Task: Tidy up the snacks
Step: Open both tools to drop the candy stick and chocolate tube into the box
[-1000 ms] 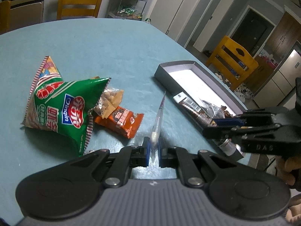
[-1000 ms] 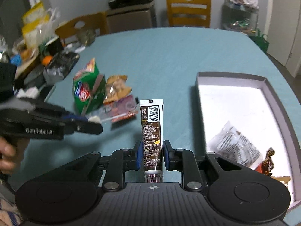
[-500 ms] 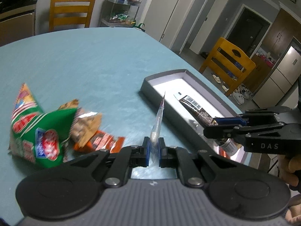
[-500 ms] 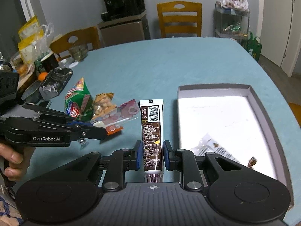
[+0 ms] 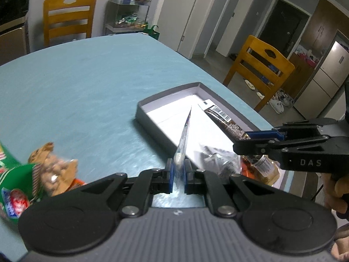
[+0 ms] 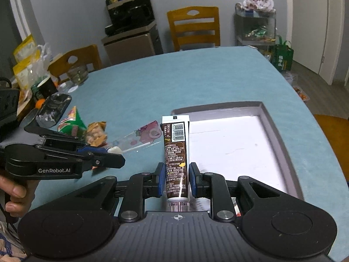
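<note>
Both tongs are carrying loads. The right gripper (image 6: 176,181) is clamping a brown tube (image 6: 176,150) near its cap end, long axis running straight ahead along the fingers, barcode end farthest out. The left gripper (image 5: 178,175) is pinching a thin clear lollipop packet (image 5: 183,139) edge-on, its tip pointing forward over the grey tray (image 5: 150,128). The tray is sitting near the table's right edge, long axis running away from both tongs; the right gripper is hovering at its near left wall, so it looks the nearer of the two for a drop. A clear wrapper (image 5: 218,159) and a small jar-like item are occupying the tray's near end; the white floor beyond them is lying open toward the far wall. Farther left on the blue table (image 6: 196,76), a green chip bag (image 6: 72,124) and a nut packet (image 6: 96,133) are waiting, well apart from the tray.
</note>
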### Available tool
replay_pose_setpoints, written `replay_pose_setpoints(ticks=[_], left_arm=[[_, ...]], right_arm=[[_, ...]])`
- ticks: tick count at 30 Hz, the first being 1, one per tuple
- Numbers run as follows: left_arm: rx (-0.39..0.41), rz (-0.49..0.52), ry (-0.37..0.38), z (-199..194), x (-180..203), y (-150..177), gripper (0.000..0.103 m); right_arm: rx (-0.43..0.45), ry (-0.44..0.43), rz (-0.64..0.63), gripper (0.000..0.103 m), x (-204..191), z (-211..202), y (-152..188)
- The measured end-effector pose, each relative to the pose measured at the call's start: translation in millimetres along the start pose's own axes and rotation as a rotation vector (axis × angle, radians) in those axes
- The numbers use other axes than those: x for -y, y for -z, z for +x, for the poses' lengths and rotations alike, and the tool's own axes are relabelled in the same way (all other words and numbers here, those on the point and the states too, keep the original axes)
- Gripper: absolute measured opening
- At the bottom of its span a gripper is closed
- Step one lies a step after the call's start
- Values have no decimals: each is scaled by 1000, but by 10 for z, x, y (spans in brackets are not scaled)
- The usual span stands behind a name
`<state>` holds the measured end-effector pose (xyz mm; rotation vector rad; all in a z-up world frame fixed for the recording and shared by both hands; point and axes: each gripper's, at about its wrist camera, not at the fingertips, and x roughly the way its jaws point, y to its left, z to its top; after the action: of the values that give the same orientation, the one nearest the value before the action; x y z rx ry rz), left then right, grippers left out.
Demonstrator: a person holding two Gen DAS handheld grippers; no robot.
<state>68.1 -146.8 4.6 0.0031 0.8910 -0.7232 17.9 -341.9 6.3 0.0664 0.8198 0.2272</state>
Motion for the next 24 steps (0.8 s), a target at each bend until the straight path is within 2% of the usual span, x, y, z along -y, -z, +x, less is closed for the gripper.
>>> replay_pose_setpoints(ticks=[11, 24], left_arm=[[-28, 62, 18, 385, 350, -242, 3], [-114, 113, 35, 960, 668, -298, 3]], right_arm=[[0, 40, 45, 24, 378, -42, 29], [-107, 132, 64, 25, 569, 157, 267]])
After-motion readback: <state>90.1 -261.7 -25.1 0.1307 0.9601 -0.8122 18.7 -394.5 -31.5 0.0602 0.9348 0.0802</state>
